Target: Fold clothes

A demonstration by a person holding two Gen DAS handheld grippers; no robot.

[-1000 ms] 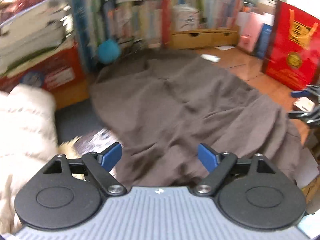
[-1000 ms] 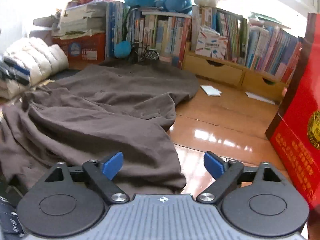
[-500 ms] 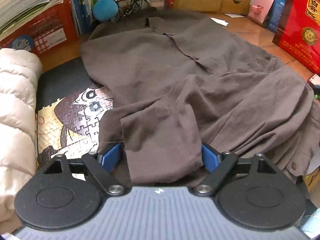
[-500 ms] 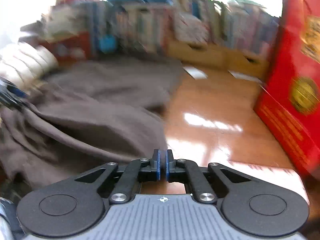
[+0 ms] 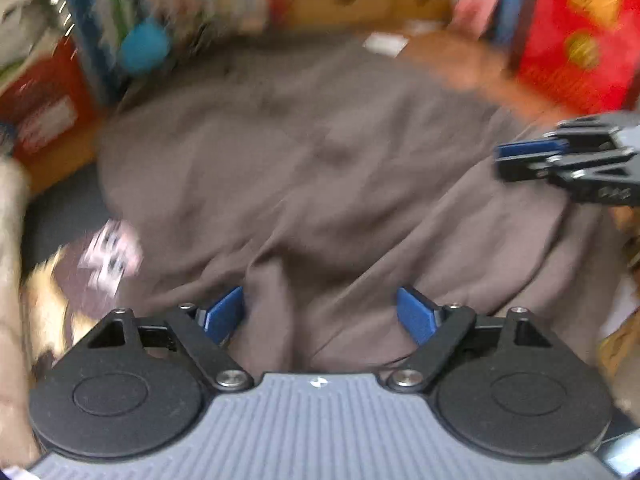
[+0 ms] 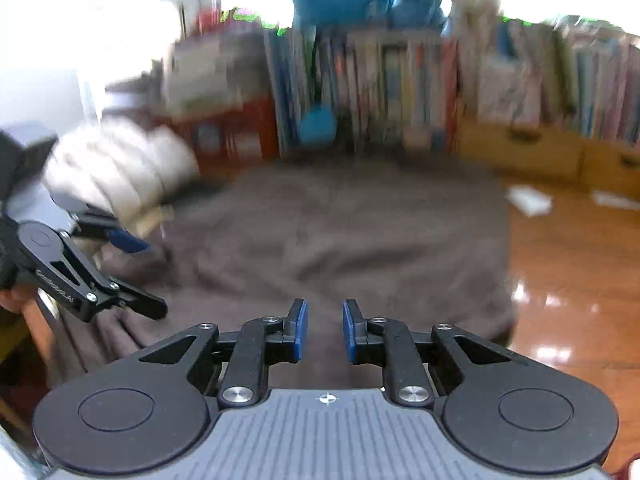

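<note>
The brown garment (image 5: 312, 168) lies spread on the wooden floor (image 6: 568, 264) before the bookshelf (image 6: 400, 88), its long axis running from the grippers toward the books. The left gripper (image 5: 320, 312) has its jaws wide, with a raised fold of cloth between them; blur hides whether the pads touch it. The right gripper (image 6: 324, 330) has its jaws narrow, a small gap left, over the near hem and seemingly holding nothing.

Matt brown cloth garment (image 5: 304, 168), glossy wooden floor (image 6: 572, 264), matt black plastic tongs (image 6: 324, 330) with blue pads (image 6: 301, 330)
</note>
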